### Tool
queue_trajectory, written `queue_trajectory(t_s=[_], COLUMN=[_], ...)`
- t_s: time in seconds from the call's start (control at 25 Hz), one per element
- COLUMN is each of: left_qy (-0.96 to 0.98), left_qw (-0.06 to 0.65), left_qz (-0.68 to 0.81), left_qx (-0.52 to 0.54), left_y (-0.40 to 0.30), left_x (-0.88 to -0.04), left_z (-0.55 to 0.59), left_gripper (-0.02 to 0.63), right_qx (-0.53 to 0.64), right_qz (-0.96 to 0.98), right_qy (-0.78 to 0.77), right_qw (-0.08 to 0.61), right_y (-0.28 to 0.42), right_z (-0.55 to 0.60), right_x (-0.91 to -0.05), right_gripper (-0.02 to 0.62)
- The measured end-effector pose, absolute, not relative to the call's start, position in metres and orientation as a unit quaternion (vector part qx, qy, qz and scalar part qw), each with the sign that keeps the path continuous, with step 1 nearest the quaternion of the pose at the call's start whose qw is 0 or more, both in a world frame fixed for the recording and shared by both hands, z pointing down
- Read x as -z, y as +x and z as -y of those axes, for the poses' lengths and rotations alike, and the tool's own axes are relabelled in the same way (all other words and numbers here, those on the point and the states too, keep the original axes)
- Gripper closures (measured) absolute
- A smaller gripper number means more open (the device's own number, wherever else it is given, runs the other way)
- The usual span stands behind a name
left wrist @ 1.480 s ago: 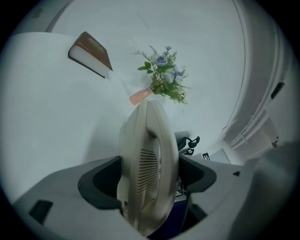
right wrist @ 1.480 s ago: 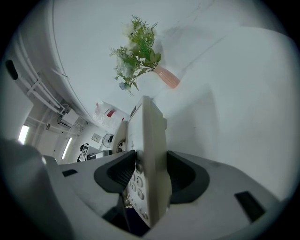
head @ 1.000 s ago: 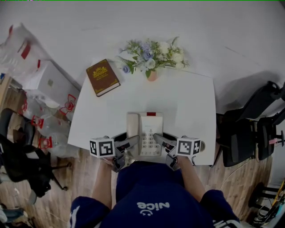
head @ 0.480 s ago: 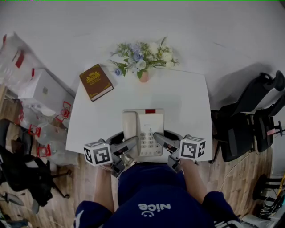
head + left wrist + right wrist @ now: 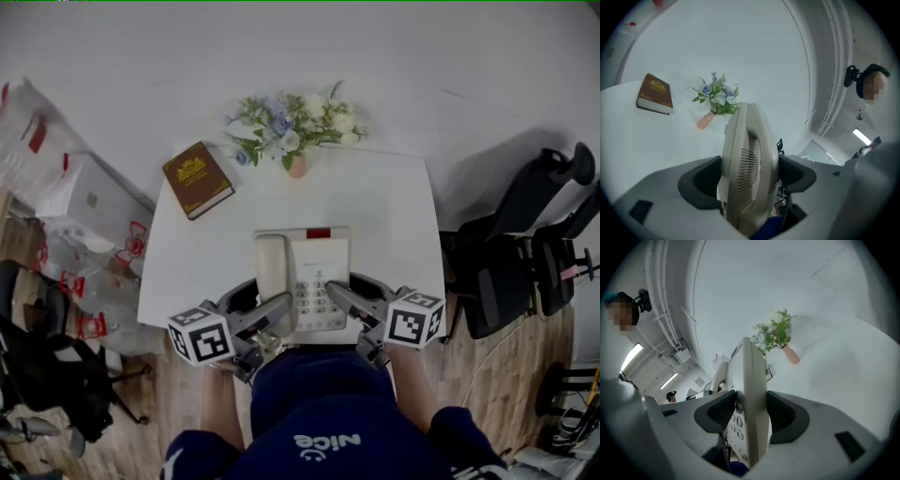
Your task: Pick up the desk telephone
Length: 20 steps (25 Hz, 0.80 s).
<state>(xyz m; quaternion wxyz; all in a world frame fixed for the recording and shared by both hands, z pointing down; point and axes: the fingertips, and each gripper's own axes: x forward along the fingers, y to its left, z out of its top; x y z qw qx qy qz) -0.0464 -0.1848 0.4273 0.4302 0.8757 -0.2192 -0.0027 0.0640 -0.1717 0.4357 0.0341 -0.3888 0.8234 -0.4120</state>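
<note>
Left gripper (image 5: 267, 317) clamps the desk telephone (image 5: 302, 277) on its handset side. Right gripper (image 5: 345, 302) clamps the keypad side. The telephone is at the table (image 5: 394, 216) near edge. Beyond lies bare tabletop, with book (image 5: 196, 178) and flower vase (image 5: 292, 131) near the far edge.

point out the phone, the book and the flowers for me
phone (image 5: 319, 258), head view, on its body just above the keypad
book (image 5: 197, 178), head view, middle of the brown cover
flowers (image 5: 291, 122), head view, on the blossoms above the pink vase

Overhead view; two close views sharing telephone (image 5: 302, 277), flowers (image 5: 291, 122)
</note>
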Motion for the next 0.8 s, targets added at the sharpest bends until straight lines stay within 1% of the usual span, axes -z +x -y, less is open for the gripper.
queue_trajectory(t_s=[0.8], left_qy=[0.917], left_qw=[0.333], left_qz=[0.217], left_qx=[0.036], left_y=[-0.043], left_x=[-0.334], left_z=[0.195], left_gripper=[0.221], right_qx=[0.303], right_qz=[-0.867], right_qy=[-0.386], right_qw=[0.084], right_y=[0.068], right_z=[0.184], right_x=[-0.34], right_gripper=[0.364])
